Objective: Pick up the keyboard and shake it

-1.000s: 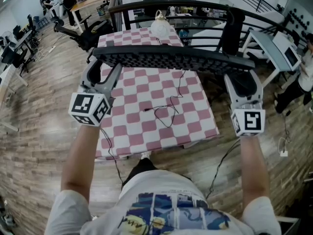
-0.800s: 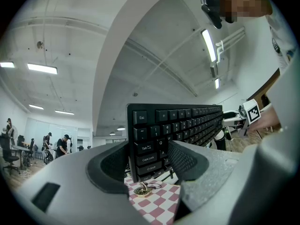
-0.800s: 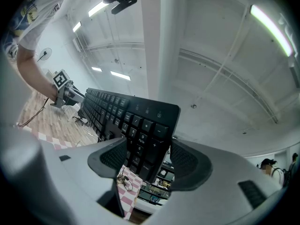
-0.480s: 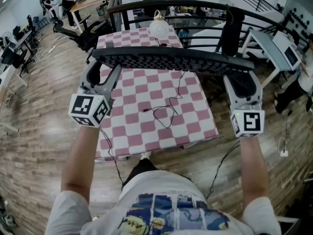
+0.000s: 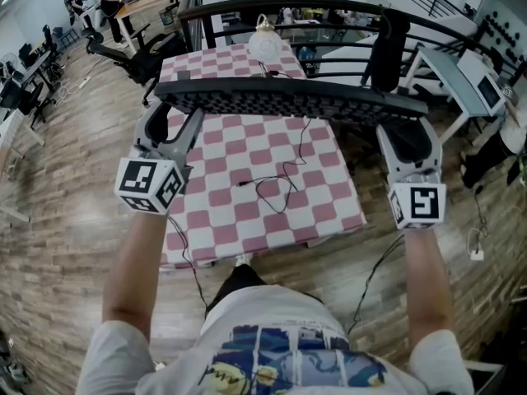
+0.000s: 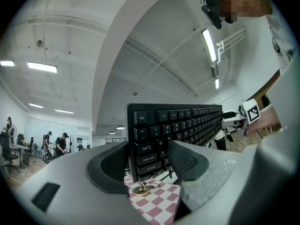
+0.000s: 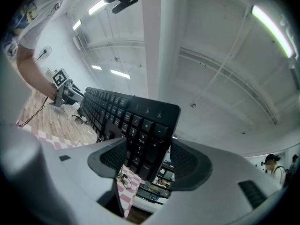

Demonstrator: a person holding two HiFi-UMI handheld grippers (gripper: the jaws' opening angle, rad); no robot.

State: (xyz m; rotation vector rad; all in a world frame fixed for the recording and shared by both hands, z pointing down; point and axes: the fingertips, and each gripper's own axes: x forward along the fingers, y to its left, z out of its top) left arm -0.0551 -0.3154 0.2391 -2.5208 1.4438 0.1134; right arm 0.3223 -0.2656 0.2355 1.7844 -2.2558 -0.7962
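A black keyboard (image 5: 288, 101) hangs level in the air above the pink-and-white checkered table (image 5: 247, 220), held at both ends. My left gripper (image 5: 169, 112) is shut on its left end; in the left gripper view the Esc and Tab end of the keyboard (image 6: 178, 125) sits between the pads of that gripper (image 6: 147, 161). My right gripper (image 5: 405, 126) is shut on the right end, and in the right gripper view the number-pad end of the keyboard (image 7: 126, 118) is clamped in its jaws (image 7: 145, 161). The keyboard's thin black cable (image 5: 276, 188) trails in loops on the table.
A white rounded object (image 5: 265, 44) stands at the table's far edge. A curved black railing (image 5: 329, 11) runs behind the table. Black office chairs (image 5: 132, 56) stand at the far left and a grey desk (image 5: 461, 81) at the right. Wooden floor surrounds the table.
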